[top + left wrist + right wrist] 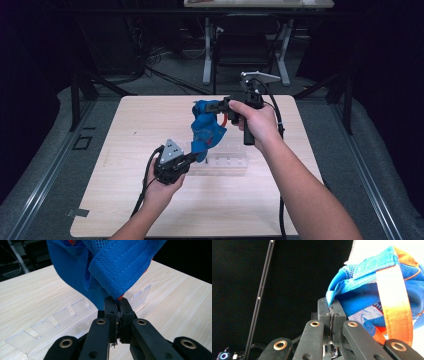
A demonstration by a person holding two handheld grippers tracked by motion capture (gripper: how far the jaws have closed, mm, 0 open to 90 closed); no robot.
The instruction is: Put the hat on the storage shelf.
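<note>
The left gripper (192,159) pinches the low end of the blue cloth (206,131) in its jaws. The right gripper (224,106) pinches the top end, holding it above the clear tray (232,161) on the counter (125,145).

Blue mesh bag (205,131) (orange strap (394,302), solid blue panels) hangs crumpled above the table, stretched between my two grips, upper end right, lower end left.

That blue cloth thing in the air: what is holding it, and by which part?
Both tongs hold the blue mesh bag: the right tongs pinch its top edge, the left tongs pinch its lower edge.
</note>
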